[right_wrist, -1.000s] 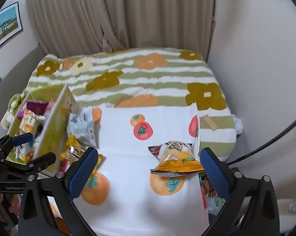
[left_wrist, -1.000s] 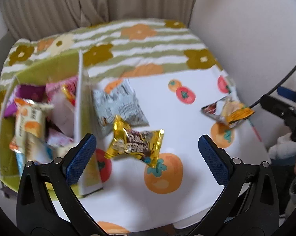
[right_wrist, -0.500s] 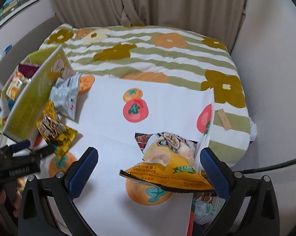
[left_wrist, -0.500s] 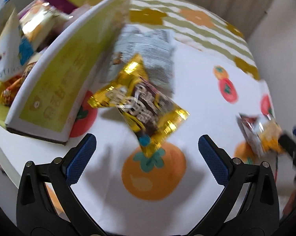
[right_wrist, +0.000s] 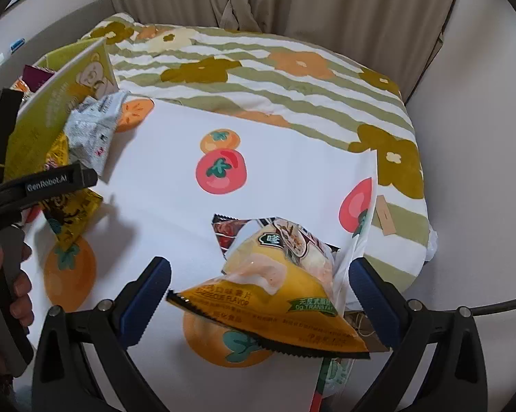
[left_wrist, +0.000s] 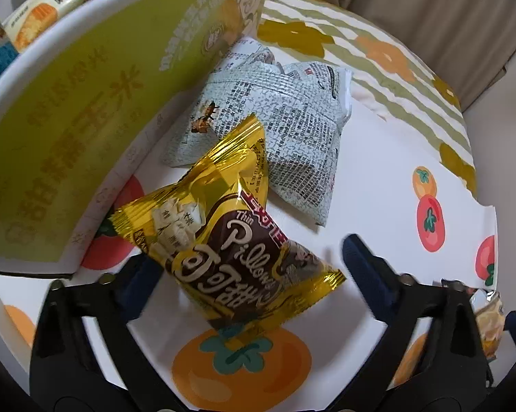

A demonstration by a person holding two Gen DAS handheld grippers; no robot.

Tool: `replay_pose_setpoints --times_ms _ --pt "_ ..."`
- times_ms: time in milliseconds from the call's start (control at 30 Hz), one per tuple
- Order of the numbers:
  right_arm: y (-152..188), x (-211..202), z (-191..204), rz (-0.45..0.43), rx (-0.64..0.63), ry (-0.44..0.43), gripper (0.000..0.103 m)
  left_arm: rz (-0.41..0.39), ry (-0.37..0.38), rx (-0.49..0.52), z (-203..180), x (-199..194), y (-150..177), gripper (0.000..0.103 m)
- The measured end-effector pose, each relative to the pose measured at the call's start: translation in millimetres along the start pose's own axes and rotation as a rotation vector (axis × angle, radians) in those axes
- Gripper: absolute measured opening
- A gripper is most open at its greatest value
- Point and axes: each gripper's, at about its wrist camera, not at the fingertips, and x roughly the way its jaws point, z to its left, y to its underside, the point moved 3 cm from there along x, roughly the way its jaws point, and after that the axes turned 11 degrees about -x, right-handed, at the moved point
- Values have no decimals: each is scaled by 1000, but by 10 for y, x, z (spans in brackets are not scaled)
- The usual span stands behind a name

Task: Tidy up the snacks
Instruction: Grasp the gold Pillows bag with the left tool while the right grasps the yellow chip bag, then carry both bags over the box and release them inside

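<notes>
We see one green box with snacks inside. Just beside the box lie two bags: one gold bag on one gray bag. Far from the box lies one yellow bag. Our left gripper and right gripper both have fingers wide apart, holding nothing.

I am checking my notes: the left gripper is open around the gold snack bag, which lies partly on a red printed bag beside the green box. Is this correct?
Not quite. The bag under the gold snack bag is pale grey with newspaper-style print, not red, as the left wrist view shows. The left gripper is open around it, beside the green box.
</notes>
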Motion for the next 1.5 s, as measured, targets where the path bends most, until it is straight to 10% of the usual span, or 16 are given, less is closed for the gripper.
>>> replay_pose_setpoints --times_ms 233,733,1067,1500 --pt "-28 125 -54 12 8 -8 103 15 -12 49 34 90 23 57" --pt "-13 314 -153 40 111 -36 103 17 38 169 44 -57 128 54" --pt "17 353 -184 34 133 -46 66 -21 67 252 -38 -307 191 54" --pt "-380 -291 -53 -123 171 -64 65 -87 219 342 -134 -1123 -98 54"
